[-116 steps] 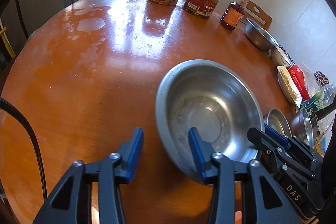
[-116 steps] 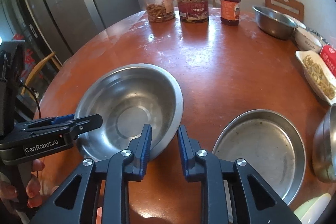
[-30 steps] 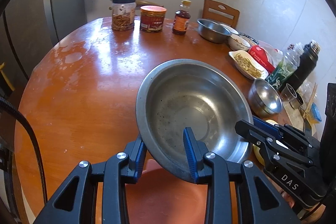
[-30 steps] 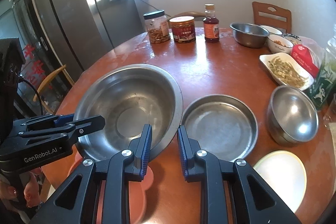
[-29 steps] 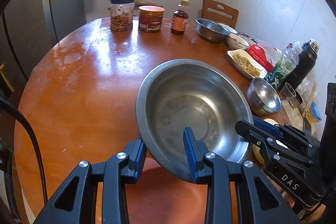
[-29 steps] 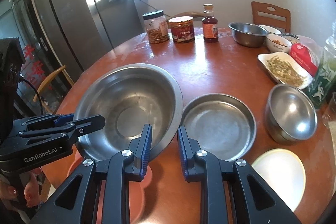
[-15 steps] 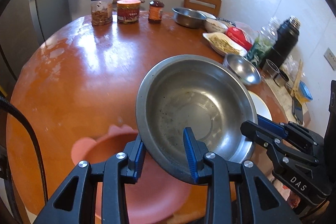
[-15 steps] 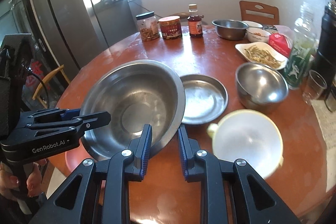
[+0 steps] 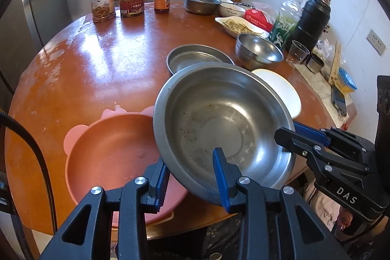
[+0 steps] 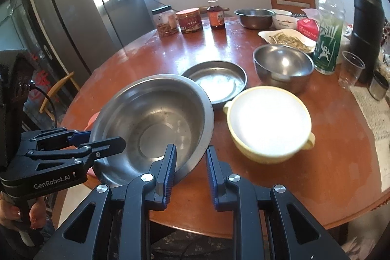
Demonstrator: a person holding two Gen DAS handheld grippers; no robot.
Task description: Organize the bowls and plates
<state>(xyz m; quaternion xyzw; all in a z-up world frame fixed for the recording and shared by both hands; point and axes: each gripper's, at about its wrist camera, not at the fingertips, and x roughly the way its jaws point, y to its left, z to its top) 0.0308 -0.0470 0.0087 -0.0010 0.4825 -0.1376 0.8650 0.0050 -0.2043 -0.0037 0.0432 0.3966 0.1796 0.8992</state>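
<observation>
L gripper (image 9: 191,177): my jaws are clamped on the near-left rim of the big steel bowl (image 9: 219,123).
R gripper (image 10: 189,166): pinching the bowl's near-right rim.
Bowl: off the table (image 9: 97,60), tilted, above the pink plate (image 9: 109,152) at near edge.
Right of it: cream bowl (image 10: 268,121); shallow steel dish (image 10: 217,82) behind.

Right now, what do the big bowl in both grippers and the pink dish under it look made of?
Big bowl: looks like stainless steel, a dull scuffed grey that mirrors the window light. Pink dish: probably silicone or plastic, matte, with soft moulded ear-like tabs; I can't tell which.
</observation>
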